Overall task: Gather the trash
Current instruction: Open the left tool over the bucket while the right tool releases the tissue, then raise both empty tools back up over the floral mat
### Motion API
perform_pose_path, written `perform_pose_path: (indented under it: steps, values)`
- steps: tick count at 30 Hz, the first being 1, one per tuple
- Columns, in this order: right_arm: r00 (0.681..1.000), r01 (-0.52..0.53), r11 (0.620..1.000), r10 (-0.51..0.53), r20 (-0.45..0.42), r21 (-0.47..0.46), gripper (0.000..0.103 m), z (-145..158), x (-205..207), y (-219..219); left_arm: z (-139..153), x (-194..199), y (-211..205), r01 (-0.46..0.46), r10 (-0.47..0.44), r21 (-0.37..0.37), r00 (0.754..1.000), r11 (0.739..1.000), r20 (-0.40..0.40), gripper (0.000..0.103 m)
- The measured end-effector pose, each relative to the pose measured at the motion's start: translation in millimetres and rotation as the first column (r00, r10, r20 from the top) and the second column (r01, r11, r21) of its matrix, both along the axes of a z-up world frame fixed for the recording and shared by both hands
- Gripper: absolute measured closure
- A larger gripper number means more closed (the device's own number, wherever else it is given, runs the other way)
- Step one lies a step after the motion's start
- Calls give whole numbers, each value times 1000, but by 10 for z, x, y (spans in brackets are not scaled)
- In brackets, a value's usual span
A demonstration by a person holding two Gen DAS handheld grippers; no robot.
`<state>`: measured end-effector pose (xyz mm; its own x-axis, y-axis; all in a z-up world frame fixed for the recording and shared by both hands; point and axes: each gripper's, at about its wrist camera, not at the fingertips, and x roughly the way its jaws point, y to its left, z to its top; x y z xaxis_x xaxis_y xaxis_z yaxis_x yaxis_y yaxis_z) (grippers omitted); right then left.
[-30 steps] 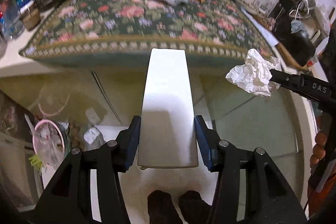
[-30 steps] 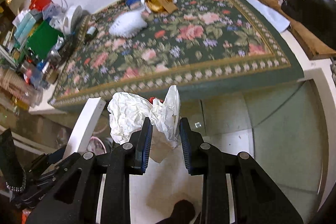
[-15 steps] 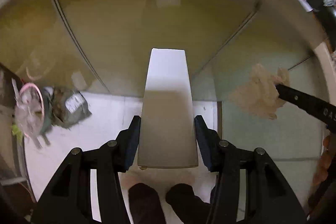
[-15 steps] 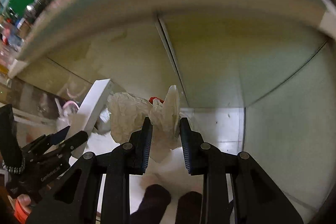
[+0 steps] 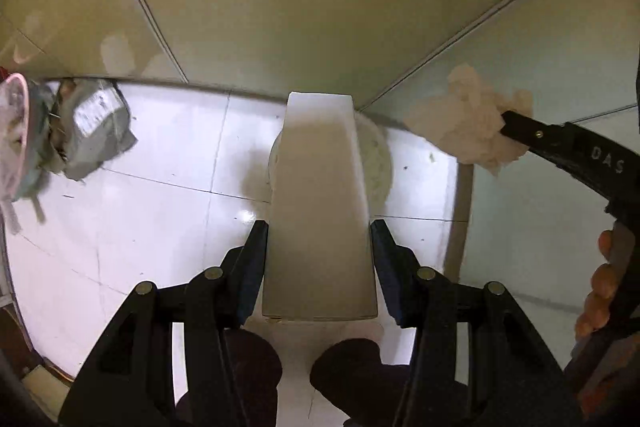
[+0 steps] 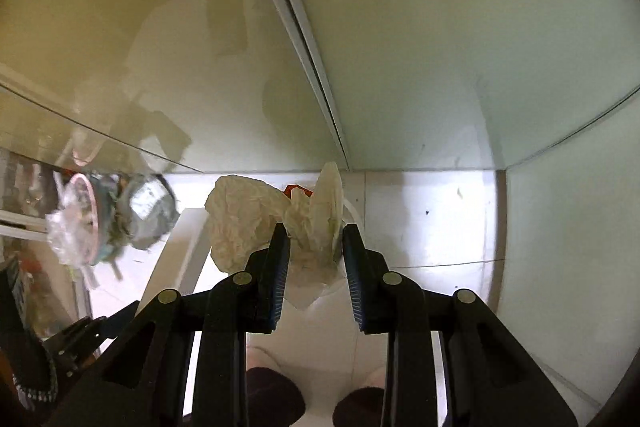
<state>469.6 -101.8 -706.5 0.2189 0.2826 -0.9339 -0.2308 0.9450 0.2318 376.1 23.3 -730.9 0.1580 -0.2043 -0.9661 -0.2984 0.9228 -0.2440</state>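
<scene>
My left gripper (image 5: 318, 247) is shut on a long white box (image 5: 320, 203) that sticks out forward over the white tiled floor. My right gripper (image 6: 314, 247) is shut on a crumpled white tissue wad (image 6: 248, 223); the wad also shows in the left wrist view (image 5: 468, 131) at the right, with the right gripper's black finger behind it. Both point down at the floor in front of a pale cabinet front. A round pale object (image 5: 378, 163) lies on the floor under the box, mostly hidden.
A pink-rimmed bin (image 5: 16, 143) with a plastic liner and a grey crumpled bag (image 5: 96, 131) stands at the left on the floor; it also shows in the right wrist view (image 6: 86, 223). A pale wall panel (image 5: 540, 207) stands at the right. My dark shoes (image 5: 344, 371) are below.
Both grippers have dropped from tabletop height to near the floor. The flowered cloth and table items have left view. The bin and floor are closer. Both grips are unchanged.
</scene>
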Motion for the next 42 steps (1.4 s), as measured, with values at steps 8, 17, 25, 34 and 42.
perform_pose_path:
  steps: [8, 17, 25, 34, 42]
  values:
    - [996, -50, 999, 51, -74, 6, 71, -641, 125, 53, -829, 259, -108, 53, -53, -18, 998, 998, -19, 53]
    - [996, -86, 996, 87, -36, 33, 55, -610, 167, 40, -894, 381, -63, 51, -54, -61, 998, 997, -38, 53]
    - [994, -108, 994, 107, 31, 14, 55, 295, -43, -43, 174, 273, -32, 98, -99, 24, 994, 995, 46, 53]
    - [992, -83, 996, 79, 94, 42, 55, 1817, -407, -148, 1942, 72, 28, 129, -139, 82, 982, 988, 127, 52]
    - [976, -57, 994, 35, 214, 94, 55, 3409, -752, -209, 3591, -22, 214, 116, -143, 112, 953, 987, 268, 52]
